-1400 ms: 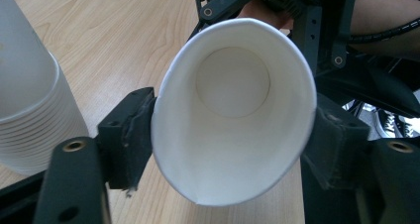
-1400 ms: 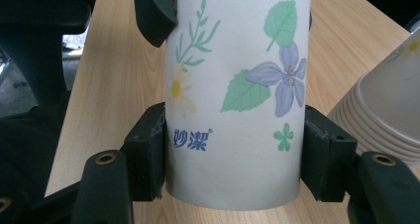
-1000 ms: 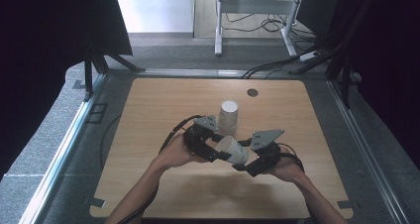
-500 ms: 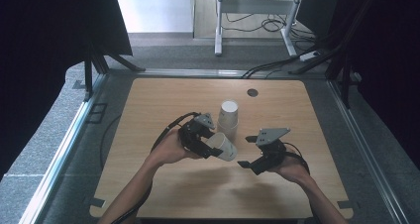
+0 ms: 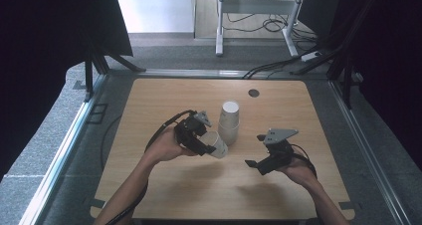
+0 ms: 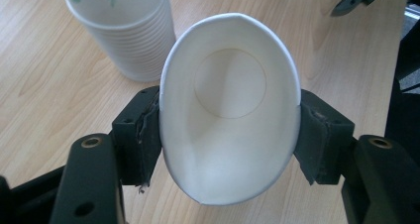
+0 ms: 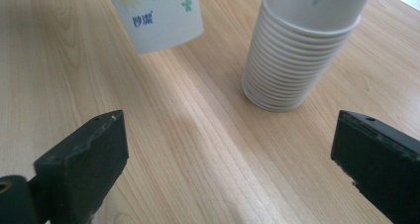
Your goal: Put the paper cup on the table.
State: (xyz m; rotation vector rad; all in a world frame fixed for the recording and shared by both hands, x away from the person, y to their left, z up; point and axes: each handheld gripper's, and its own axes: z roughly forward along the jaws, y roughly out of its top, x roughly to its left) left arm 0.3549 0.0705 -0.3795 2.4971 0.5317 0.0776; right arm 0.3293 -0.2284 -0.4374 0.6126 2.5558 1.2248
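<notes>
The cup [image 6: 230,110] is thin white paper, smooth inside with a flat round bottom, and its rim is pinched from a circle into an oval by the left gripper [image 5: 196,133], whose jaws are closed on its two sides. The jaw pads are black, blocky and frayed at one edge. Seen from the right gripper view, the cup's outer wall [image 7: 156,13] carries printed flowers, green leaves and small blue lettering, and it hangs clear above the tabletop [image 5: 164,98].

Just beyond it stands the stack [image 5: 229,121] of like cups, upside down on the wood, its many rolled rims forming tight ridges near the base [image 7: 287,65].

The right gripper [image 5: 259,153] sits apart to the right, its jaws having just been opening; they now stand wide with nothing between them.

The tabletop is pale, straight-grained wood with rounded corners and a small dark round cap [image 5: 254,92] near its far edge. Black cables trail from both grippers. Around it lie grey carpet, dark screens and a white metal frame [image 5: 256,8] with loose wires.
</notes>
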